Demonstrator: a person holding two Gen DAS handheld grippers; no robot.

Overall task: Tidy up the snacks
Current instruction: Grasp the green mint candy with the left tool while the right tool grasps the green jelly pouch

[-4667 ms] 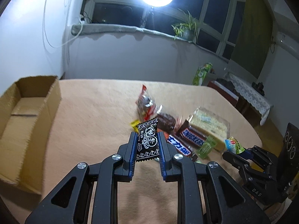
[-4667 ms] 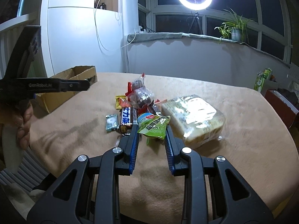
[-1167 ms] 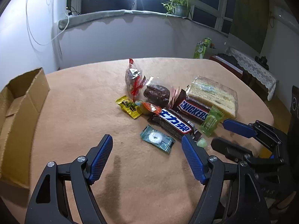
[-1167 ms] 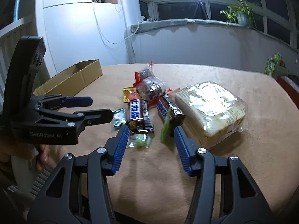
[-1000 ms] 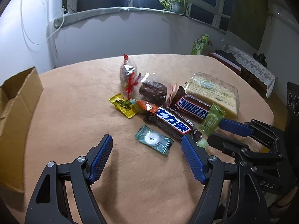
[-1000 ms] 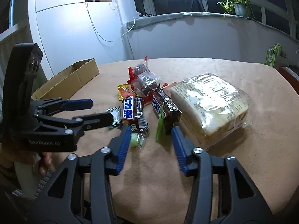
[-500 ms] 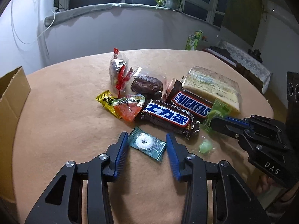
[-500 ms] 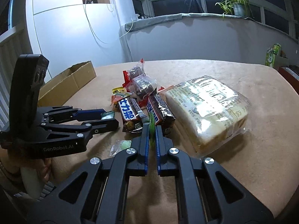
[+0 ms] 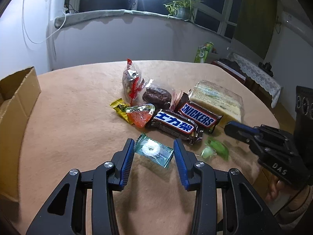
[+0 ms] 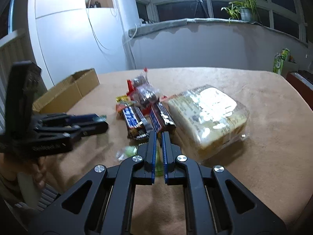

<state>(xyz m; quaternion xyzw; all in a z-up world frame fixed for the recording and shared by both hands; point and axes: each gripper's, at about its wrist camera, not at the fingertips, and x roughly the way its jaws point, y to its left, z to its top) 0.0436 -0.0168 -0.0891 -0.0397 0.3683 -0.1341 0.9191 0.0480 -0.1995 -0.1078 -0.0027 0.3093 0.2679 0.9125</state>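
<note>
My left gripper [image 9: 154, 144] is open, its blue pads on either side of a teal mint candy packet [image 9: 154, 150] lying on the tan tablecloth [image 9: 74, 121]. My right gripper [image 10: 159, 135] is shut on a thin green wrapper [image 10: 158, 163], seen edge-on between its pads; it also shows in the left wrist view [image 9: 219, 147]. A pale green candy [image 10: 129, 150] lies just left of it. Beyond lie two Snickers bars [image 9: 197, 115], an orange jelly cup [image 9: 139, 114], a yellow candy [image 9: 120, 108], a dark cake in clear wrap [image 9: 157, 96] and a wrapped bread loaf [image 10: 207, 113].
An open cardboard box [image 9: 13, 105] stands at the table's left edge; it also shows in the right wrist view [image 10: 70, 92]. A red-tied snack bag [image 9: 132, 80] stands behind the pile. The table's right edge [image 9: 262, 105] drops off near a low lace-covered side table [image 9: 258, 74].
My left gripper let go of a black packet earlier, then came down around the teal mint packet. My right gripper closed on the green wrapper and drew it back from the Snickers bar.
</note>
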